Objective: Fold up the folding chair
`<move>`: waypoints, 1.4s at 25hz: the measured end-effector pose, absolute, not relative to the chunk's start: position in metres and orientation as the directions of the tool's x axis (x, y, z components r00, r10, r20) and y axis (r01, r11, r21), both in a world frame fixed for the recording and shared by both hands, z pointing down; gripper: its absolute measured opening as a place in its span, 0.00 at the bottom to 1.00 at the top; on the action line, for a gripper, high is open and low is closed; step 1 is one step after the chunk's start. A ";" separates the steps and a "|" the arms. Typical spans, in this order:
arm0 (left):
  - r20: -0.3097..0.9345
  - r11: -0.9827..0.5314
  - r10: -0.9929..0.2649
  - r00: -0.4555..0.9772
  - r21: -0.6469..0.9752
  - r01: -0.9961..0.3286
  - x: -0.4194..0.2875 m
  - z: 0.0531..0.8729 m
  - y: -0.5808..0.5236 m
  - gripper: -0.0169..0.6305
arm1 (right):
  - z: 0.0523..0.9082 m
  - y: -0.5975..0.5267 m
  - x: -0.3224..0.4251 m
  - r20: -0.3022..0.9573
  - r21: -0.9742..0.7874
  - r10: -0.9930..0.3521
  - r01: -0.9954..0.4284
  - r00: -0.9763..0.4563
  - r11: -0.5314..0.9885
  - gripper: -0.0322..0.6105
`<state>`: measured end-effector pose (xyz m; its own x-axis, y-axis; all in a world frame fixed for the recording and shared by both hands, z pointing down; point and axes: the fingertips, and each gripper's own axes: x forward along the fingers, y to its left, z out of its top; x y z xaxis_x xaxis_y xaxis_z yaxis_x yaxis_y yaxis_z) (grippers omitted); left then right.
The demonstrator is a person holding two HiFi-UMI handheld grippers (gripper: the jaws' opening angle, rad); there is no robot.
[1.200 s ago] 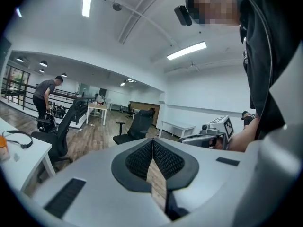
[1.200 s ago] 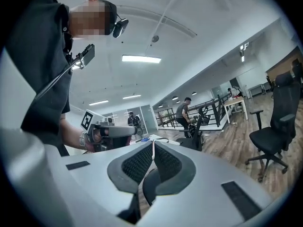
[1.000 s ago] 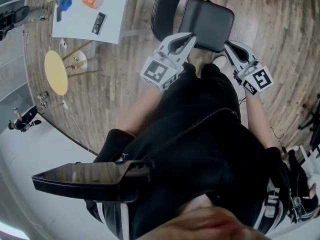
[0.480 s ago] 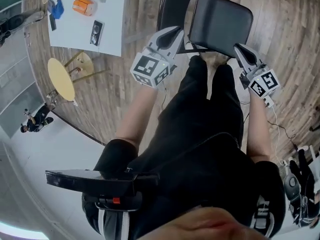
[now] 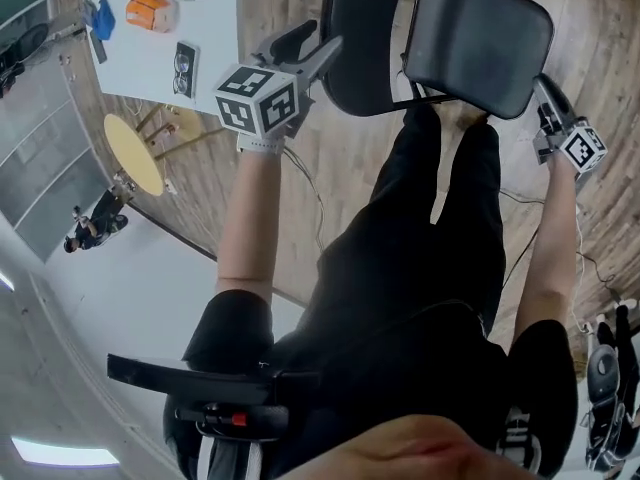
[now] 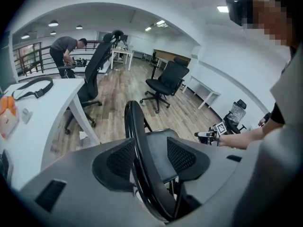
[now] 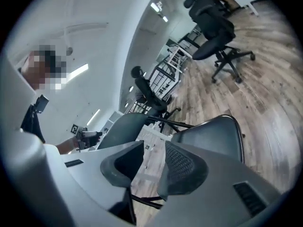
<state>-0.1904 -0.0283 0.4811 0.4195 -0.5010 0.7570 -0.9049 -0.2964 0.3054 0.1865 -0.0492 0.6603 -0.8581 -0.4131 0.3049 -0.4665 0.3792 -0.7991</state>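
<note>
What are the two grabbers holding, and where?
The left gripper straddles the folding chair's backrest edge, jaws apart with a gap showing, so not clamped. The right gripper is open beside the seat, holding nothing.

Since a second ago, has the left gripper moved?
Yes. The left gripper went from beside the seat toward the white table, and its open jaws now straddle the backrest rim.
</note>
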 end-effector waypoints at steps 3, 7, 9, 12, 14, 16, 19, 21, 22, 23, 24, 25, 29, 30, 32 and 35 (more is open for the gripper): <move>0.787 -0.265 -0.449 0.423 0.335 -0.904 -0.198 0.500 -0.028 0.35 | 0.714 -0.046 0.217 0.340 -0.834 -0.374 -0.461 -0.863 0.304 0.33; 0.805 -0.194 -0.430 0.409 0.360 -0.913 -0.214 0.514 -0.033 0.36 | 0.765 -0.043 0.247 0.358 -0.862 -0.320 -0.443 -0.877 0.249 0.43; 0.810 -0.176 -0.409 0.421 0.383 -0.907 -0.214 0.522 -0.034 0.36 | 0.786 -0.040 0.259 0.368 -0.875 -0.282 -0.432 -0.886 0.217 0.48; 0.829 -0.168 -0.368 0.421 0.386 -0.907 -0.210 0.534 -0.033 0.37 | 0.818 -0.038 0.267 0.373 -0.897 -0.234 -0.413 -0.898 0.158 0.51; 0.844 -0.166 -0.339 0.417 0.382 -0.909 -0.207 0.542 -0.031 0.37 | 0.841 -0.035 0.274 0.409 -0.901 -0.217 -0.430 -0.887 0.061 0.52; 0.852 -0.158 -0.312 0.419 0.389 -0.908 -0.203 0.548 -0.030 0.37 | 0.853 -0.037 0.269 0.382 -0.921 -0.213 -0.390 -0.899 -0.005 0.52; 0.858 -0.155 -0.283 0.429 0.401 -0.903 -0.196 0.556 -0.034 0.37 | 0.870 -0.046 0.263 0.373 -0.916 -0.181 -0.392 -0.910 0.082 0.53; 0.860 -0.158 -0.268 0.435 0.406 -0.900 -0.192 0.561 -0.037 0.37 | 0.887 -0.044 0.264 0.409 -0.903 -0.156 -0.424 -0.899 0.072 0.53; 0.860 -0.158 -0.261 0.438 0.410 -0.898 -0.190 0.564 -0.038 0.37 | 0.895 -0.043 0.265 0.425 -0.898 -0.146 -0.437 -0.893 0.059 0.53; 0.862 -0.156 -0.252 0.439 0.411 -0.898 -0.188 0.567 -0.038 0.37 | 0.902 -0.042 0.265 0.435 -0.895 -0.139 -0.444 -0.890 0.040 0.53; 0.865 -0.154 -0.244 0.438 0.411 -0.899 -0.187 0.570 -0.038 0.37 | 0.908 -0.040 0.266 0.438 -0.896 -0.134 -0.444 -0.889 0.018 0.53; 0.868 -0.153 -0.237 0.436 0.410 -0.899 -0.186 0.572 -0.038 0.37 | 0.913 -0.039 0.267 0.438 -0.897 -0.131 -0.443 -0.889 0.004 0.53; 0.878 -0.155 -0.217 0.427 0.401 -0.903 -0.182 0.578 -0.036 0.37 | 0.920 -0.042 0.261 0.376 -0.926 -0.140 -0.379 -0.916 -0.006 0.55; 0.881 -0.154 -0.211 0.423 0.397 -0.905 -0.182 0.580 -0.036 0.36 | 0.921 -0.044 0.258 0.350 -0.936 -0.146 -0.352 -0.925 -0.012 0.56; 0.886 -0.152 -0.198 0.419 0.394 -0.906 -0.182 0.582 -0.037 0.33 | 0.923 -0.048 0.251 0.317 -0.948 -0.156 -0.316 -0.936 -0.031 0.56; 0.876 -0.154 -0.187 0.444 0.420 -0.894 -0.176 0.582 -0.038 0.23 | 0.916 -0.051 0.235 0.222 -0.975 -0.182 -0.213 -0.958 -0.068 0.55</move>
<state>-0.1761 -0.0380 0.5821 0.4439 -0.1866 0.8764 -0.8943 -0.1539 0.4202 0.2352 -0.0515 0.9161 -0.9579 -0.1820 0.2219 -0.2128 -0.0682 -0.9747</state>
